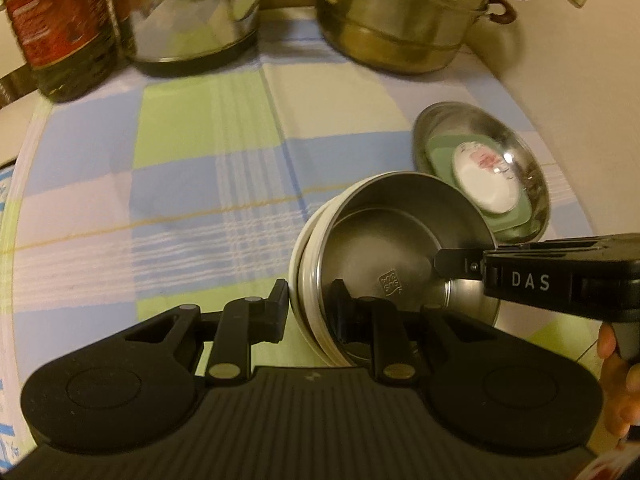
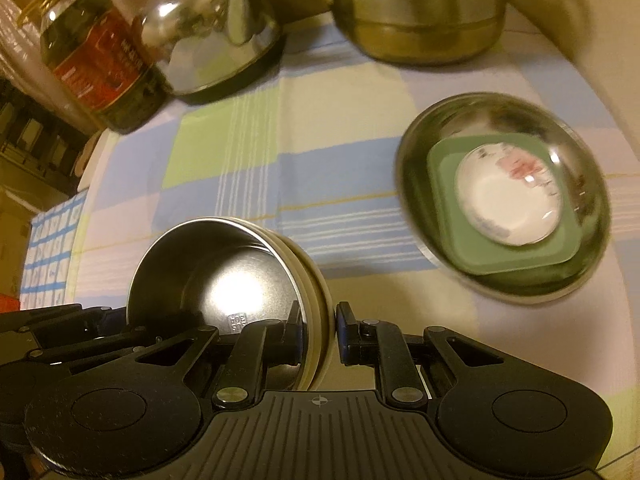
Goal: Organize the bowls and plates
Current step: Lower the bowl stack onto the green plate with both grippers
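Observation:
A stack of steel-lined, cream-walled bowls [image 1: 384, 240] is held tilted above the checked cloth. My left gripper [image 1: 310, 308] is shut on the stack's rim, one finger inside and one outside. My right gripper [image 2: 318, 334] is shut on the opposite rim of the same stack [image 2: 224, 272]; it also shows in the left wrist view [image 1: 456, 262]. A wide steel bowl [image 2: 504, 196] lies on the cloth to the right, holding a green square plate [image 2: 448, 208] and a white round dish [image 2: 504, 196]. It also shows in the left wrist view [image 1: 480, 168].
At the back of the table stand an oil bottle [image 2: 100, 68], a steel kettle [image 2: 216, 36] and a stacked steamer pot [image 2: 420, 12]. The checked cloth [image 2: 280, 168] covers the round table, whose edge curves at the right.

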Demonstrator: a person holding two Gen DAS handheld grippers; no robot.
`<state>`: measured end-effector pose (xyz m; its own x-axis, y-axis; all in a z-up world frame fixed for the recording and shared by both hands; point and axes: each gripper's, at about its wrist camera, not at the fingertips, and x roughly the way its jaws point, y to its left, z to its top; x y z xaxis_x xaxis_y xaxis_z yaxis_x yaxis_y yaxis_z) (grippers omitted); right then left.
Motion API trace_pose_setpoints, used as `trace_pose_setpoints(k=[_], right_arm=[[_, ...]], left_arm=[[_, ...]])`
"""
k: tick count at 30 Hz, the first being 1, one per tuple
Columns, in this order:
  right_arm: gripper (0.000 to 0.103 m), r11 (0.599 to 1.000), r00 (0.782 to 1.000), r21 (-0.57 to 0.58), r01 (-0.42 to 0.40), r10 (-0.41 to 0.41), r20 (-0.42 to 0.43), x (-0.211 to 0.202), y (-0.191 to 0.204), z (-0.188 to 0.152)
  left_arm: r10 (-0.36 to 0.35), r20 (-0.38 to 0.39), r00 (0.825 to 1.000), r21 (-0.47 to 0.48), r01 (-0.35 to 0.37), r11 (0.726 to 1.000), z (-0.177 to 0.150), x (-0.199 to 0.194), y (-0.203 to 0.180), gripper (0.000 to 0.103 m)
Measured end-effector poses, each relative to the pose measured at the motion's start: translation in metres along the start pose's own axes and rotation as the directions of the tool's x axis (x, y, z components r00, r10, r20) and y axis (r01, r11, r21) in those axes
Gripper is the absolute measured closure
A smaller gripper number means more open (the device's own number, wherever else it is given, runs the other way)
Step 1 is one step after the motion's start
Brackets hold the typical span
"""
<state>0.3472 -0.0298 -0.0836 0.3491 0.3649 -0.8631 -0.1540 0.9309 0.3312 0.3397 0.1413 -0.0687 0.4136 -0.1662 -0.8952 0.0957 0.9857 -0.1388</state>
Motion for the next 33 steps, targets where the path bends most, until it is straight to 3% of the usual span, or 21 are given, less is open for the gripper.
trace_pose_setpoints(k=[16, 33], right_arm=[[0.087, 0.993, 0.990, 0.083, 0.083, -0.092, 0.110, -0.051, -0.072, 0.030], [0.087, 0.975, 0.980, 0.151, 0.165, -0.179, 0.084, -0.050, -0.147, 0.072]], left_arm=[[-0.077, 0.073, 0.994, 0.123, 0.068, 0.990, 0.058, 0.006, -0.084, 0.084], [-0.130, 0.001, 0.991, 0.143, 0.129, 0.981, 0.112, 0.063, -0.144, 0.083]])
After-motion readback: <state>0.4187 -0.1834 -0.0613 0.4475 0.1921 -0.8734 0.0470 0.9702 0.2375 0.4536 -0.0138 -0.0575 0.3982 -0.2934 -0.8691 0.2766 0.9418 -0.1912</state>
